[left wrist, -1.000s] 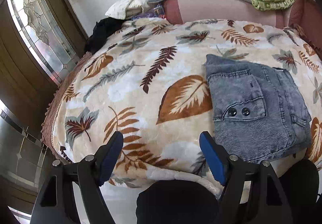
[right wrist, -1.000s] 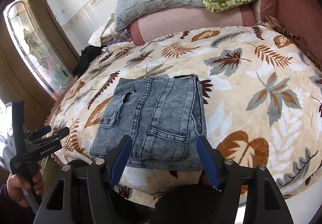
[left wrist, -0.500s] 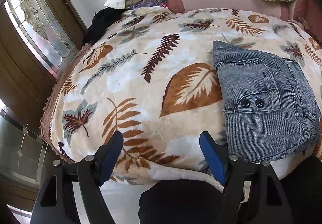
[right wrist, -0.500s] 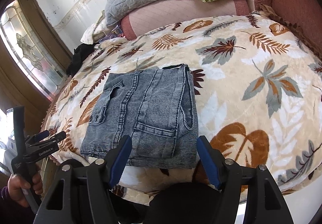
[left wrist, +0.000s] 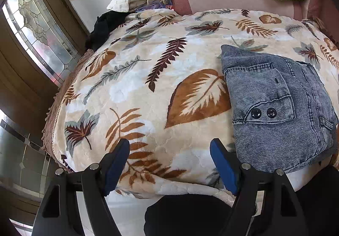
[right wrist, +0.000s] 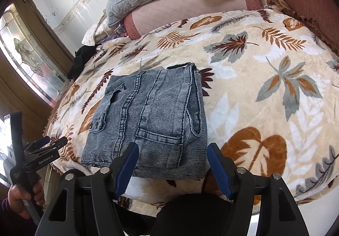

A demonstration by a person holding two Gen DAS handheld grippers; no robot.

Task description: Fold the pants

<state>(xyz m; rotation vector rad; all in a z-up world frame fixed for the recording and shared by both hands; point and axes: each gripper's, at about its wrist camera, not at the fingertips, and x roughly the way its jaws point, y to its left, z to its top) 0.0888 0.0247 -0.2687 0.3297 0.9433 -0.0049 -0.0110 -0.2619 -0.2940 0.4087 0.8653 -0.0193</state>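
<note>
Leaf-print blanket (left wrist: 148, 91) fills the left view: left gripper (left wrist: 169, 164) spread wide, nothing between its jaws, pants (left wrist: 275, 108) off beyond the right jaw. Right view: right gripper (right wrist: 172, 167) likewise released and empty, folded pants (right wrist: 152, 121) just ahead of the jaws. Folding looks finished; next probably only needs backing off.

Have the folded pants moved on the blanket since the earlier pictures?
No. The folded pants lie beside the same large brown leaf of the blanket as before, with the same edge against it. Only the camera view shifted.
</note>
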